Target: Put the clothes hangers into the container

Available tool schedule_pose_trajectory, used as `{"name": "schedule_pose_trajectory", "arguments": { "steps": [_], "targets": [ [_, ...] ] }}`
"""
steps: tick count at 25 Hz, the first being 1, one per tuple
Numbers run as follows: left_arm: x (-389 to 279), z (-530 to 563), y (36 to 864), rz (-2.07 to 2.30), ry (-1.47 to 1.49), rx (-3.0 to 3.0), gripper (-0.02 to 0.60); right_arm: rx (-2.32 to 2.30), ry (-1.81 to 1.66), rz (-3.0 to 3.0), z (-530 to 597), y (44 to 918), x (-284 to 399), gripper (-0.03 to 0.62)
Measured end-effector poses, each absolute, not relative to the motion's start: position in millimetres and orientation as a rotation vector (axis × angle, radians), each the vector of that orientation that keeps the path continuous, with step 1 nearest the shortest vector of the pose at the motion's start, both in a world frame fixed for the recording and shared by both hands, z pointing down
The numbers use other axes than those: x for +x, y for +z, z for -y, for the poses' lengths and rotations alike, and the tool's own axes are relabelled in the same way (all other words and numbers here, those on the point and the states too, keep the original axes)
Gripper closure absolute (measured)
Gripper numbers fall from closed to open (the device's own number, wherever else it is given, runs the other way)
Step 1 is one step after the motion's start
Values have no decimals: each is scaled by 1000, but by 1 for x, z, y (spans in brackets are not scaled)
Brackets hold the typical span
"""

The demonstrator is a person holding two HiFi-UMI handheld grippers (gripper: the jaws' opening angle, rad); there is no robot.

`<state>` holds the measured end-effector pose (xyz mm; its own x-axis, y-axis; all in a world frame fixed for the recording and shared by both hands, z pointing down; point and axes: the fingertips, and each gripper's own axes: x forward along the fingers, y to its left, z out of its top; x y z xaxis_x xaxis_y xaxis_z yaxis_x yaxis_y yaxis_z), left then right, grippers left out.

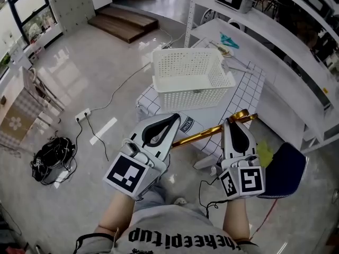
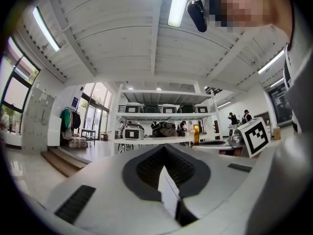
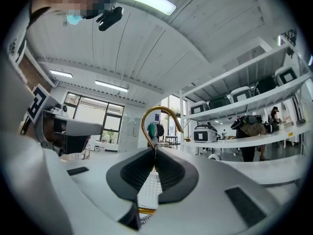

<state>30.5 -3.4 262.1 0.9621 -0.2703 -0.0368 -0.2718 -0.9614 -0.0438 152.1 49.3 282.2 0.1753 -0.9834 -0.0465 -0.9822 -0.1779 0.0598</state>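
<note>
gold metal hanger (image 1: 212, 134) (image 3: 159, 107), smooth and shiny, was gripped by the neck of its rounded hook in the right tongs (image 1: 233, 122) (image 3: 155, 152), whose ribbed black pads were pressed tight on it. its straight bar slanted across toward the left tongs (image 1: 176, 118) (image 2: 164, 149), which were closed tip to tip on nothing. the hanger hung just in front of the near wall of the white plastic basket (image 1: 193, 91), a rectangular tub pierced all over with small holes, standing on the counter (image 1: 249, 91) with its white, grid-lined cloth.
</note>
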Motion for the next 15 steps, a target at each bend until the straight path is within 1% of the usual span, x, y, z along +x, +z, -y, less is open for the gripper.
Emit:
{"name": "schedule_pose_trajectory", "arguments": {
  "steps": [9,13,15],
  "targets": [
    [35,61,264,-343,19,-3100,568,2472,-113,1899,-3,281,163,551],
    [32,84,259,-302,67,-3085,568,2501,-114,1857,15,280,161,551],
    [29,93,265,-289,9,-3118,568,2513,-120,1835,23,279,159,551]
  ]
}}
